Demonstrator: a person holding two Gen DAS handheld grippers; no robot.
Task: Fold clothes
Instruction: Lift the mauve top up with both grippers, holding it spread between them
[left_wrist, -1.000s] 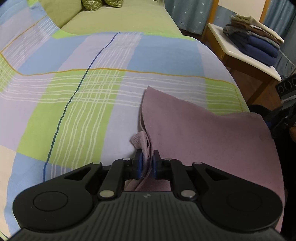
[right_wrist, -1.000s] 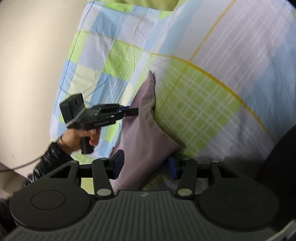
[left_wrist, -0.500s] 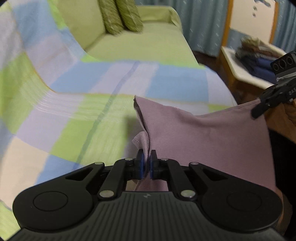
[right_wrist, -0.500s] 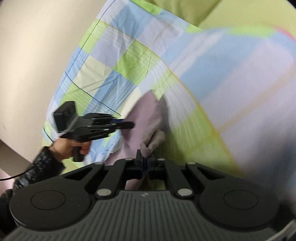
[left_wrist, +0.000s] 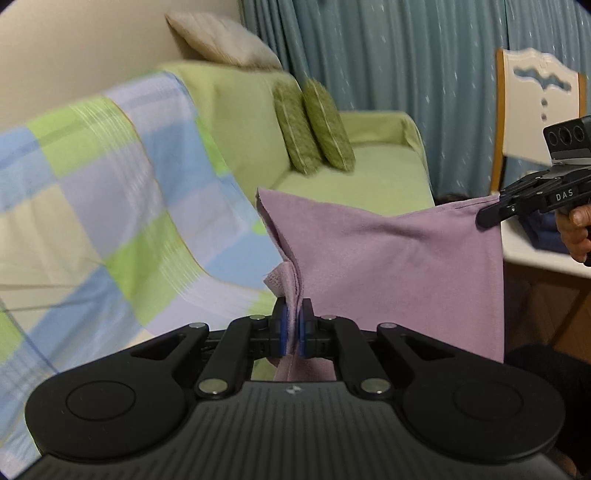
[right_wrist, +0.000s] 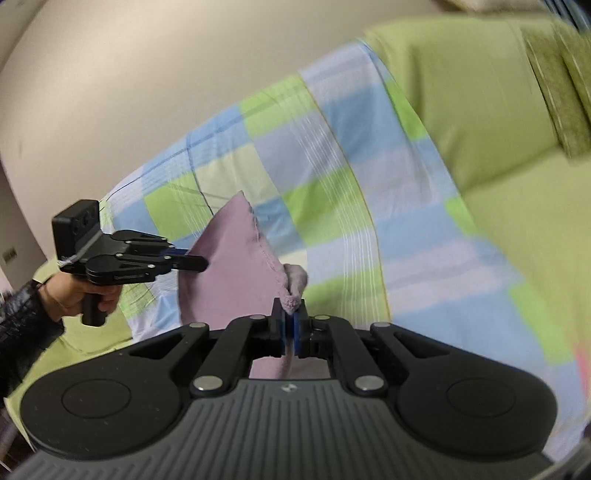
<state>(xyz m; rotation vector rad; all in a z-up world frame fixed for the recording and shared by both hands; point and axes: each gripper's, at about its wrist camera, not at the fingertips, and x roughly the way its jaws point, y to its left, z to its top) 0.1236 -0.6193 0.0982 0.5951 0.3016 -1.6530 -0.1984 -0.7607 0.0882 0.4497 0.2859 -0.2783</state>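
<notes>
**Lifting the mauve cloth clear of the sofa, one corner in each gripper**

Holding the mauve garment (left_wrist: 388, 266) up in the air, both grippers have it pinched at its upper edge. The left gripper (left_wrist: 291, 326) is clamped tight on a bunched corner, with folds of cloth and a scrap of lighter fabric poking up between its blue pads (left_wrist: 282, 328). The right gripper (right_wrist: 291, 328) is closed just as firmly on the opposite corner – its jaws have just been closing, and the cloth now sits squeezed between them. From the left wrist view the right gripper's tips meet the far top corner of the cloth, which stretches between the two grips with a slight sag and hangs down below them.

The garment hangs in front of the green sofa (left_wrist: 369, 177), apart from the checked blanket (left_wrist: 110, 206) draped over the seat and backrest. It looks already doubled over, since layered edges show at the left-hand corner, though how many folds it has I cannot tell.

As for progress – the piece is picked up and spread, but it is not yet laid down as a finished fold. A side table (left_wrist: 546, 258) at the right edge carries something dark blue, too cropped to identify. Judging from this, further folding or setting the cloth aside remains.
</notes>
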